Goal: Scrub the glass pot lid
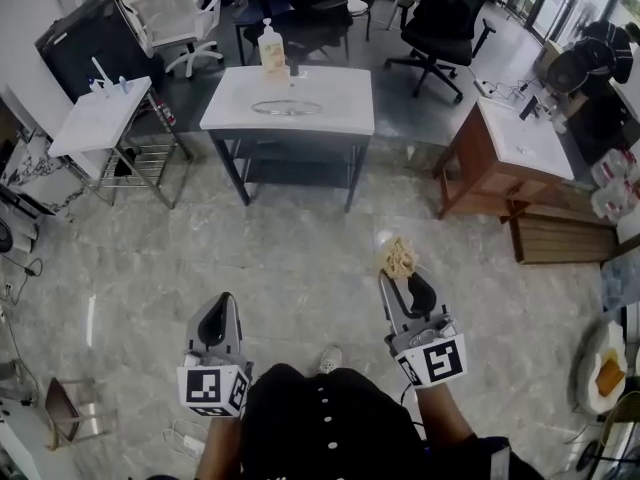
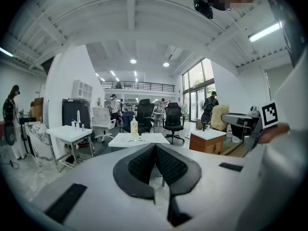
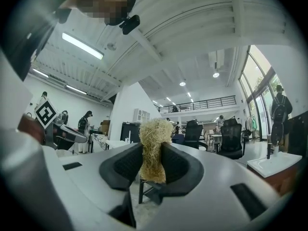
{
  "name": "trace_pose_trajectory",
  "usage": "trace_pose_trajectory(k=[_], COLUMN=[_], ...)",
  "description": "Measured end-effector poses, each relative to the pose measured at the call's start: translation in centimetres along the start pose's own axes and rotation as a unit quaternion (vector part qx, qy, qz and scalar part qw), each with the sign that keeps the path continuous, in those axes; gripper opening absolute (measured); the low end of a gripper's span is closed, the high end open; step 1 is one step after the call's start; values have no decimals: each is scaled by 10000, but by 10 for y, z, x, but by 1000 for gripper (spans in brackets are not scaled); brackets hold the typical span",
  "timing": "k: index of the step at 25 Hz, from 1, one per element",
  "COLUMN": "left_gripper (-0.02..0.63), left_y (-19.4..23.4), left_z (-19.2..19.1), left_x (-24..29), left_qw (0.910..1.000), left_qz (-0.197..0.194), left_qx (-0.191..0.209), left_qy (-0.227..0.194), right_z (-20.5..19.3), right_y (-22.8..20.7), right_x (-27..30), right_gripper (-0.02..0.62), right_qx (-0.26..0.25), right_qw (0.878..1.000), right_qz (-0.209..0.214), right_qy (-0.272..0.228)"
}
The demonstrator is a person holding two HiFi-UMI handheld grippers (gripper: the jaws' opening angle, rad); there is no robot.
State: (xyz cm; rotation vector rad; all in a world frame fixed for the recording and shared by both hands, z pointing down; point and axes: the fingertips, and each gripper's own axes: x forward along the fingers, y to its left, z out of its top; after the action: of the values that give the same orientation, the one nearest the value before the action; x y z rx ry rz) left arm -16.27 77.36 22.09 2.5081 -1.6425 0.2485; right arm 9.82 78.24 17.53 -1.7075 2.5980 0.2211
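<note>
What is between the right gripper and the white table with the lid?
Only bare floor, as the head view shows; the right gripper, jaws shut on a scrubber, stands apart from the table.

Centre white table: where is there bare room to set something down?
The white table is bare left and right of the glass lid, toward both side edges. The back middle, by the soap bottle, is crowded.

No word, brand or number can be read anywhere. The marker cube (image 1: 213,388) on the left gripper (image 1: 223,303) and its twin (image 1: 436,360) on the right gripper (image 1: 393,273) carry only black-and-white square patterns. The label on the bottle (image 1: 271,48) is too small to read.
</note>
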Motion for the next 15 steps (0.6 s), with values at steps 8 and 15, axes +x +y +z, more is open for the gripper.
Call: trace_pose_trajectory(k=[8, 15], left_gripper=[25, 26], left_y=[-4, 9], left_z=[-8, -7], left_x=[19, 62], left_qw=[9999, 9999], left_qz=[109, 71], left_qx=[-20, -77], left_qy=[93, 75], right_z=[-17, -29], right_y=[-23, -41], right_x=[14, 49], right_gripper=[130, 129], right_qx=[176, 167], right_qw=[9998, 9998], right_qz=[31, 56], right_qy=[59, 78])
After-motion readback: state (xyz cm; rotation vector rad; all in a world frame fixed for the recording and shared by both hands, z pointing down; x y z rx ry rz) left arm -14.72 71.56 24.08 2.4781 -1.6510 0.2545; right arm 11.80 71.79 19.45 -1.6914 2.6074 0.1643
